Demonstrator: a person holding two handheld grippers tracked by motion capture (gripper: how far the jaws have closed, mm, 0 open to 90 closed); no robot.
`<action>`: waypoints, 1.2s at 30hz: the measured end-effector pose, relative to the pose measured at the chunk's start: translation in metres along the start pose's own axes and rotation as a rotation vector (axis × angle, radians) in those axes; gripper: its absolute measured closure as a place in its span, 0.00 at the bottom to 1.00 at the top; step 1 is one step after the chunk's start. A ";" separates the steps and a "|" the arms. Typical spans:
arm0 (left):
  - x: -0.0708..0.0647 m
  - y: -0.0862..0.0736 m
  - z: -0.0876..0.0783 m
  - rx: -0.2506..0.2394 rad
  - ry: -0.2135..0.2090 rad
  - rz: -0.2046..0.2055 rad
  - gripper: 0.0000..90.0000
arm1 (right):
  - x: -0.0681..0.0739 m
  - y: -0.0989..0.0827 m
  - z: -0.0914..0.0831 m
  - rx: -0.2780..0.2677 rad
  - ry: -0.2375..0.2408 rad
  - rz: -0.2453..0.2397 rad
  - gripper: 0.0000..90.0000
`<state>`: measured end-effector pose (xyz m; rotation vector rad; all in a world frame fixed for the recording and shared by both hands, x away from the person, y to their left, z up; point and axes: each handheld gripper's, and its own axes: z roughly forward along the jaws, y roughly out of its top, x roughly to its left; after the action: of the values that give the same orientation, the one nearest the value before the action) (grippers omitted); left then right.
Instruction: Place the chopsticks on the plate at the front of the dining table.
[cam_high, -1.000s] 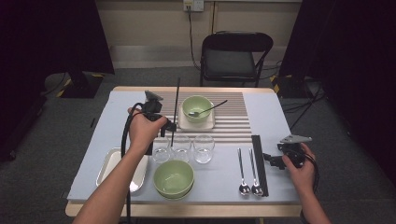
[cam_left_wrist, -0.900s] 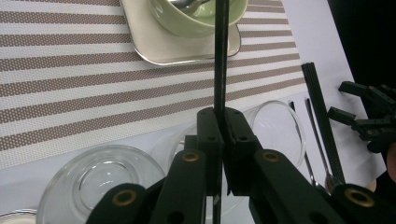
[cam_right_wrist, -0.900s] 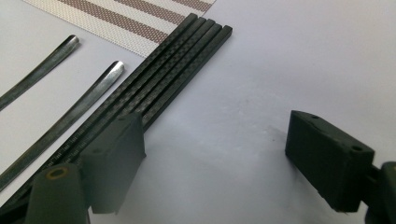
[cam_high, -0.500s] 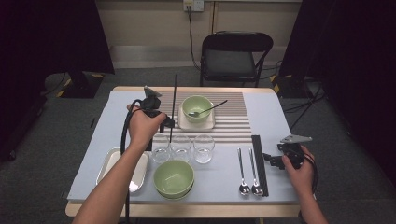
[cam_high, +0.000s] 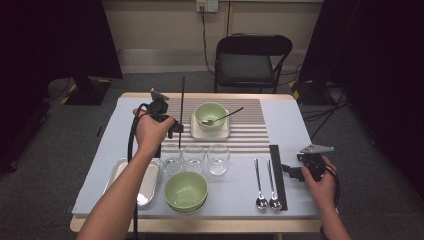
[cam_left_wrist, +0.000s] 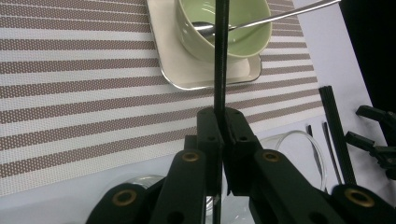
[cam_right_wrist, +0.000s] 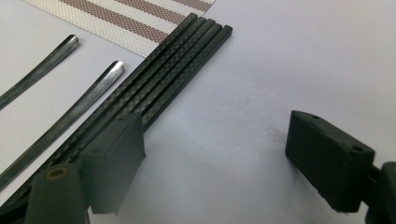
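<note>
My left gripper (cam_high: 175, 129) is shut on a long black chopstick (cam_high: 181, 107), which stands almost upright over the left part of the striped placemat (cam_high: 250, 135). In the left gripper view the chopstick (cam_left_wrist: 220, 60) runs up from the closed jaws (cam_left_wrist: 220, 123) across a green bowl (cam_left_wrist: 224, 32) with a spoon in it, on a cream square plate (cam_left_wrist: 187, 70). My right gripper (cam_high: 290, 170) rests open on the table at the right, beside a bundle of black chopsticks (cam_high: 278, 175). Its jaws (cam_right_wrist: 215, 158) stand wide with nothing between them, the chopsticks (cam_right_wrist: 173, 79) just left of them.
Three clear glasses (cam_high: 194, 157) stand in a row mid-table. In front of them sits a green bowl stack (cam_high: 186, 190), with a metal tray (cam_high: 150, 182) to its left. Two spoons (cam_high: 260, 185) lie left of the chopstick bundle. A folding chair (cam_high: 250, 60) stands behind the table.
My left hand has drifted slightly left and up with the chopstick still gripped. The right hand has stayed where it was.
</note>
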<state>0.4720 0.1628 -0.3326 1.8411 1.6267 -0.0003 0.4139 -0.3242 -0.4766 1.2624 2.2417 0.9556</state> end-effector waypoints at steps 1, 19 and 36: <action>0.000 0.000 0.000 0.001 -0.001 -0.002 0.96 | 0.000 0.000 0.000 0.000 0.000 0.001 0.21; 0.010 0.010 0.010 0.004 0.014 -0.018 0.96 | 0.000 0.000 0.000 0.000 0.000 -0.001 0.21; 0.011 0.018 0.024 -0.002 0.028 -0.025 0.96 | 0.000 0.000 0.000 0.000 -0.002 -0.001 0.21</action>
<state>0.5001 0.1617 -0.3476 1.8274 1.6681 0.0161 0.4139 -0.3241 -0.4767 1.2619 2.2408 0.9540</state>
